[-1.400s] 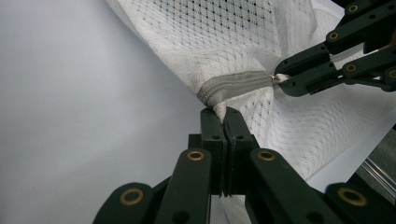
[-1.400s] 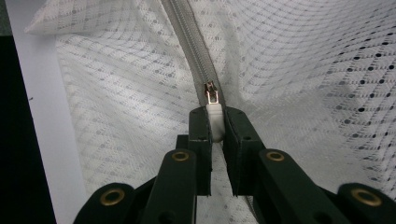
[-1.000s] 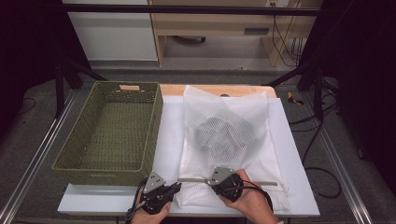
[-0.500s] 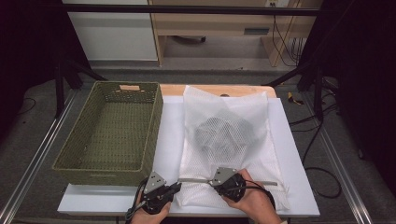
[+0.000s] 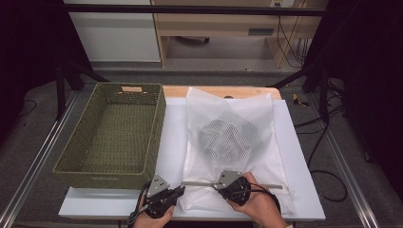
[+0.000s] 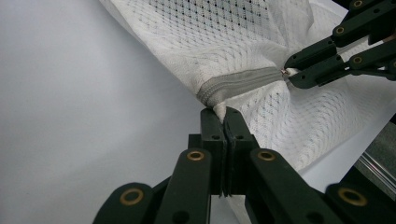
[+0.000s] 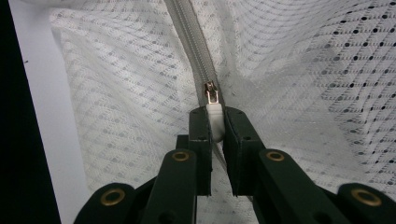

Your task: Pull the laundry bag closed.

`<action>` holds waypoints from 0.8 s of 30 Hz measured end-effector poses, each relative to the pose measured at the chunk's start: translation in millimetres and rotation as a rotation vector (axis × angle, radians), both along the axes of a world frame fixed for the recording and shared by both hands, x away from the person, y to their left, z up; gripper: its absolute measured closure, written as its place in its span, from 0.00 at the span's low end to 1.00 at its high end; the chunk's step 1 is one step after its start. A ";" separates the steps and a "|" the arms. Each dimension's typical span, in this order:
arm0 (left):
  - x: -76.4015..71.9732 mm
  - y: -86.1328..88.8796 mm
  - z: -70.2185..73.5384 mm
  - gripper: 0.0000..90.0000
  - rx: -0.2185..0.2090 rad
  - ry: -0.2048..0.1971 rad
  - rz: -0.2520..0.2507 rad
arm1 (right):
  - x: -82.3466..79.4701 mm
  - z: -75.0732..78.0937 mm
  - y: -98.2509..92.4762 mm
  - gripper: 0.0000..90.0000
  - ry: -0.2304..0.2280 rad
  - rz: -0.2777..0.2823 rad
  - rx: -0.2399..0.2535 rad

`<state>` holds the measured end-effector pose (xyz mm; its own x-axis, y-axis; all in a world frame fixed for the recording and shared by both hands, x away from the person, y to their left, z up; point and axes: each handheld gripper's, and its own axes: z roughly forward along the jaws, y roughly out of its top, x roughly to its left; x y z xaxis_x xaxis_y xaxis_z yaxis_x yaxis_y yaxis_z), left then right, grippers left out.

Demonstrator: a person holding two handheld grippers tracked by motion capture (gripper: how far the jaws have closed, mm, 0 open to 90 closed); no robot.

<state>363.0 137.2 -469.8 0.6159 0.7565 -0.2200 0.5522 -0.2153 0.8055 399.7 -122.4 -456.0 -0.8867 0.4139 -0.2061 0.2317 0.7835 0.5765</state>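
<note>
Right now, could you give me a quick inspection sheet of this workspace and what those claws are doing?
Surface: white table top.
Job's things: white mesh laundry bag lying flat, dark contents inside; its grey zipper along the near edge.
Clutter: empty green woven basket at left.
Grippers: left claw shut on the bag's corner; right claw shut on the white zipper pull tab.
Cables: black cable on the floor, right.
Surroundings: wooden furniture behind.
</note>
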 end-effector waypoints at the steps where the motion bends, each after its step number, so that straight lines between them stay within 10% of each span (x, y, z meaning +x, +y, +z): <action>1: 0.0 0.0 0.0 0.99 0.000 0.000 0.000 | 0.1 0.0 -0.1 0.91 -0.001 0.000 0.000; 24: 0.3 0.5 0.7 0.99 0.002 -0.002 -0.001 | -0.3 0.1 -1.8 0.91 0.003 -0.007 0.006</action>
